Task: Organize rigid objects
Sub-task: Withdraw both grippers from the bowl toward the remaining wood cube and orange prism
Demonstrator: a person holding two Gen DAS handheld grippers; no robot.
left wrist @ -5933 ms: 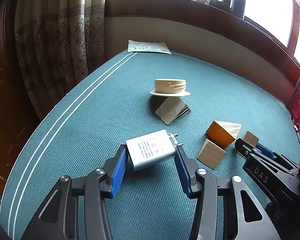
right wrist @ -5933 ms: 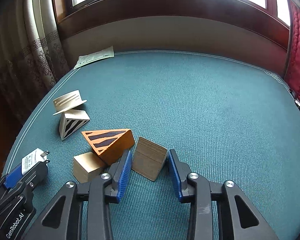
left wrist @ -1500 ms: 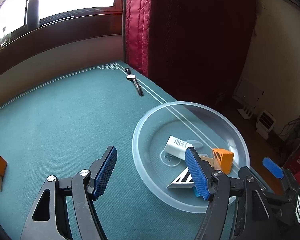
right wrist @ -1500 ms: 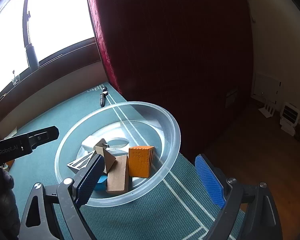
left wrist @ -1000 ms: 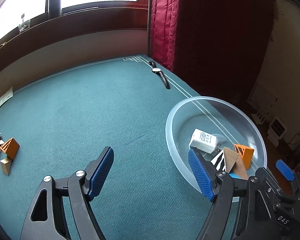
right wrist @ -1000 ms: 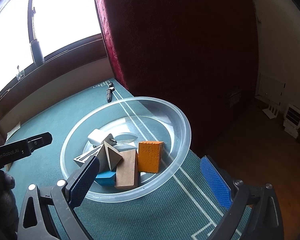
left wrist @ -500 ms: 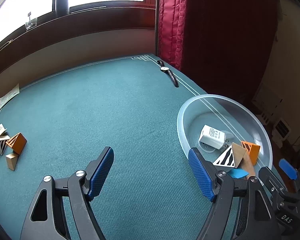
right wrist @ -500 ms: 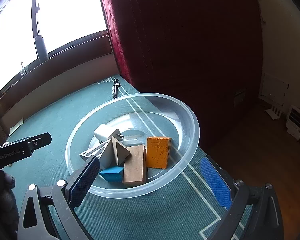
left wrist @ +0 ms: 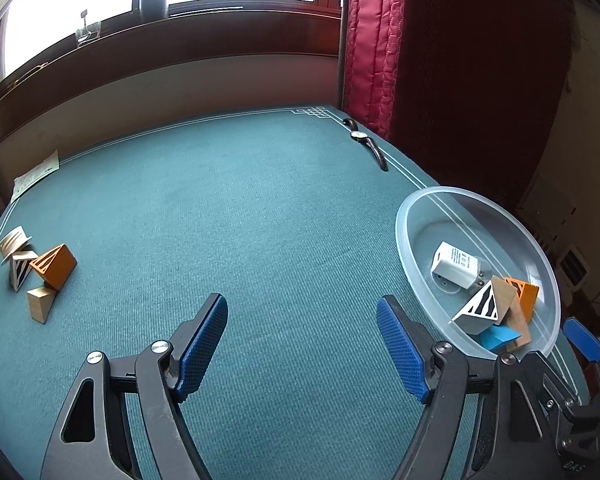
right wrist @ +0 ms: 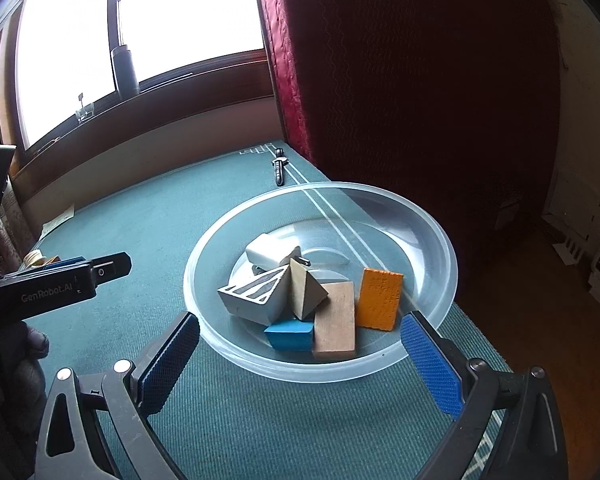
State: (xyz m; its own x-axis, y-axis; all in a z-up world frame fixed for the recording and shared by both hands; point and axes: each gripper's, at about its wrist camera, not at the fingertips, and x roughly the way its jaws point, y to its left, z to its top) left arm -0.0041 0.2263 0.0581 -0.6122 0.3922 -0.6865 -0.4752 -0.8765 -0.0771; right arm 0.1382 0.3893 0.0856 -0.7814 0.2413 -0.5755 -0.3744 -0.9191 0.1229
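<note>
Bowl (right wrist: 440, 240) at table's right edge holding charger (left wrist: 456, 268) and five blocks; four pieces (left wrist: 36, 272) waiting far left. Left gripper (left wrist: 300, 344) and right gripper (right wrist: 296, 356) both gaping wide, carrying nothing.

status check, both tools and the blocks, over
Left tool open, empty. Right tool open, empty, at bowl rim. Four pieces left at far table edge. Path clear; wristwatch off to side.
</note>
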